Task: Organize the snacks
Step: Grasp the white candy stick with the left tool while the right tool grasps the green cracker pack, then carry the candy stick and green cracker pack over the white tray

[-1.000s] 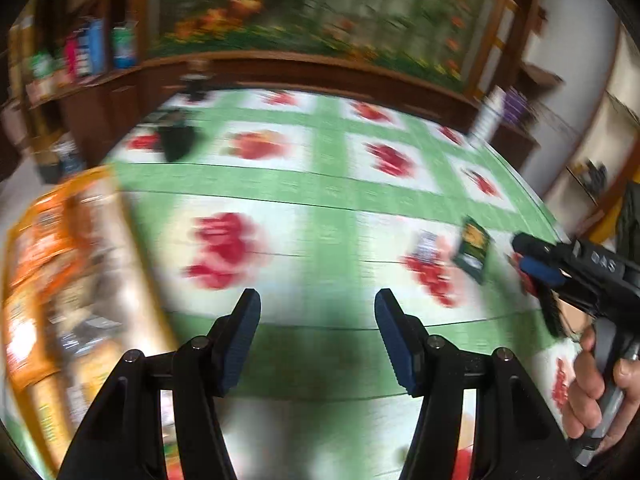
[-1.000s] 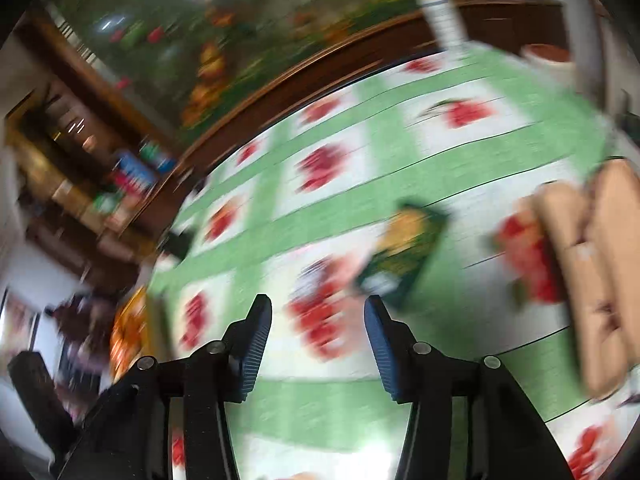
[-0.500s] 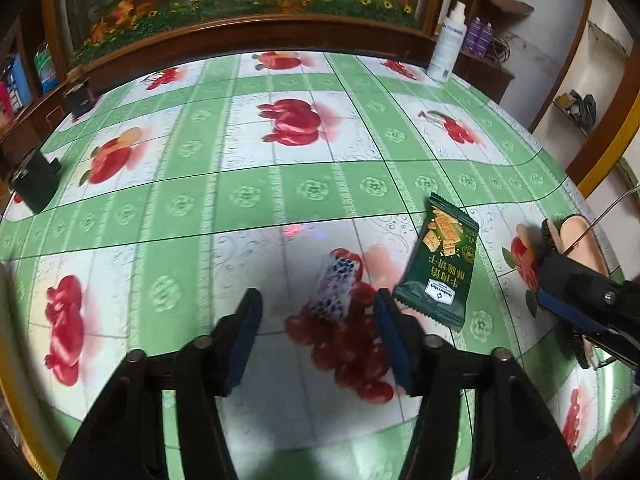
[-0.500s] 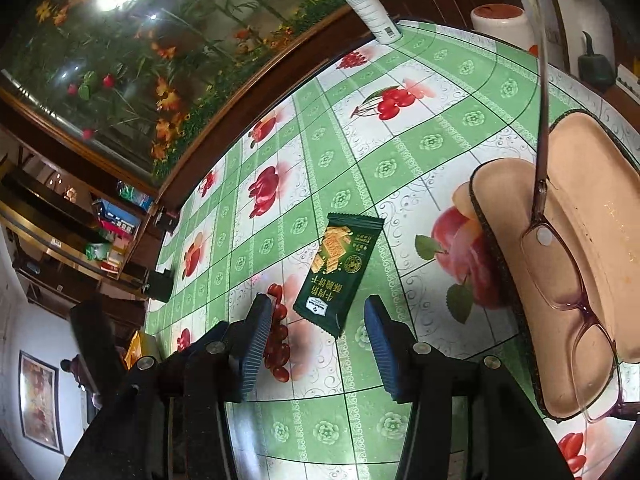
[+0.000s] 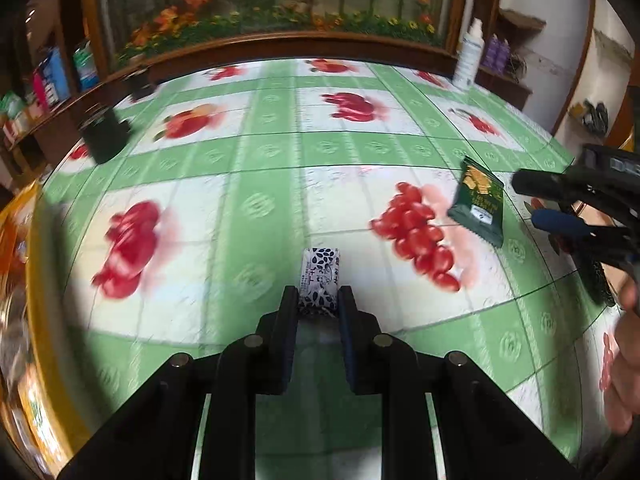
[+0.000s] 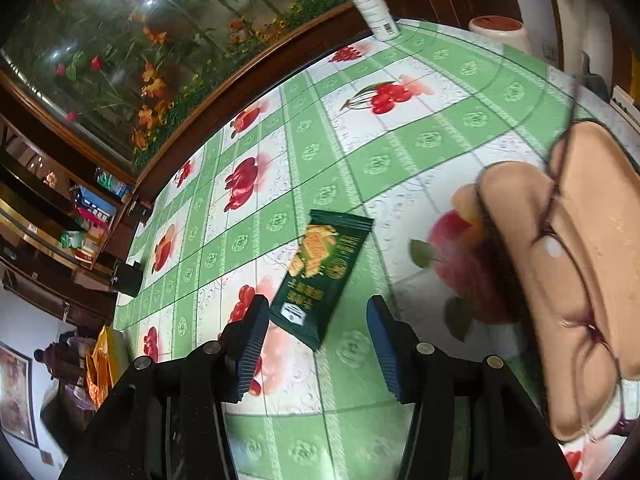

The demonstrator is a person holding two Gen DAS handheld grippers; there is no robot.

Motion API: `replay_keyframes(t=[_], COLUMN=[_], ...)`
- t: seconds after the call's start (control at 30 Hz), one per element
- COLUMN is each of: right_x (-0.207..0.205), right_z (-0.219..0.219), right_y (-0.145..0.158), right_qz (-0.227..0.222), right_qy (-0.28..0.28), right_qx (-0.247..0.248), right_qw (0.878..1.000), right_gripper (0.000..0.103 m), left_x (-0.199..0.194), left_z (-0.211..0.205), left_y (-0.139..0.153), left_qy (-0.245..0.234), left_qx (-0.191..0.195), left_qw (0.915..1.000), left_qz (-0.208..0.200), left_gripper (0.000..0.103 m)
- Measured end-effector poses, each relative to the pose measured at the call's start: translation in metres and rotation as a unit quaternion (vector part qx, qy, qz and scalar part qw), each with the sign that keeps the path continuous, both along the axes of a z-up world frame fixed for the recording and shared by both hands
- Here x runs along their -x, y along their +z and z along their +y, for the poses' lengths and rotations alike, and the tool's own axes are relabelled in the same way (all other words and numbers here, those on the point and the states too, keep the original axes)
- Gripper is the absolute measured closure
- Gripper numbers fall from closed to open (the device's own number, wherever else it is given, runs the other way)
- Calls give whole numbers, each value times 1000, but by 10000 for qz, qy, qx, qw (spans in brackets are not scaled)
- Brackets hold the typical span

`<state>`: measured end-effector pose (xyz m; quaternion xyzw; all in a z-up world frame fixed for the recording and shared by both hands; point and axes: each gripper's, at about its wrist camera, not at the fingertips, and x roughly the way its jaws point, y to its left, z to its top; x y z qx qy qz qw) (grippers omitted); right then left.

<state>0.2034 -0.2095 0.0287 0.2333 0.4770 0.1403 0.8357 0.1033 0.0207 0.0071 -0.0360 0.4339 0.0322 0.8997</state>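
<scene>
My left gripper (image 5: pixel 318 300) has just been closing and now clamps one small white snack packet with a dark leaf print (image 5: pixel 320 278), where half a second ago that packet lay loose ahead of its spread jaws. My right gripper (image 6: pixel 314 332) stands apart, touching nothing, its jaws just opened wider around the near end of one dark green cracker packet (image 6: pixel 322 276) flat on the fruit-print tablecloth (image 6: pixel 400 148).
</scene>
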Motion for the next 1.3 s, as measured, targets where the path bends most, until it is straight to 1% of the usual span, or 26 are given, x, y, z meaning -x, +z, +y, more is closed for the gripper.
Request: replay_keyframes(t=[0.07,0.13,0.2,0.27,0.37,0.47,0.53,0.57,0.6,0.67,0.8,0.9,0.93,1.03,1.13,1.3], right_x=[-6,-15,-21,-29,-35,-33,-26,-23,-19,-14,-2,6,9,18,27,41], right_z=[7,17,25,35,53,76,89,93,94,92,84,82,84,97,110,126], right_y=[-1,-5,-7,-9,-9,-10,-12,-13,-13,-13,-11,-6,-4,3,6,10], right_qz=[-10,75,117,147,35,-186,-370,-450,-501,-501,-487,-501,-518,-685,-743,-912], right_qy=[-47,-63,-106,-72,29,387,608,732,816,886,988,1110,1160,1315,1528,1722], right_qx=[143,321,464,751,1237,1799,2227,2354,2426,2368,2148,1771,1719,1656,1542,1580], right_qw=[9999,9994,9988,9970,9923,9827,9723,9681,9654,9662,9704,9766,9769,9750,9733,9680], right_gripper=[44,42,42,42,41,41,42,48,51,55,55,55,55,55,55,55], left_x=[4,4,3,3,3,3,3,3,4,4,4,5,5,4,5,5], left_z=[5,8,8,9,12,16,18,18,20,22,27,30,30,34,37,43], left_y=[0,0,0,0,0,1,2,2,2,2,2,3,3,3,5,6], left_qy=[20,5,-24,-51,-49,-29,1,12,25,68,136,169,185,231,289,384], left_qx=[70,139,152,163,243,349,339,342,358,365,427,440,450,473,516,567], left_qw=[10000,9999,9998,9998,9997,9994,9994,9994,9993,9993,9989,9988,9987,9985,9981,9974], left_qz=[-43,-73,-96,-99,-76,-71,-81,-81,-81,-93,-97,-116,-120,-120,-163,-214], left_gripper=[84,84,84,84,84,84,84,84,84,84,84,84,84,84,84,84])
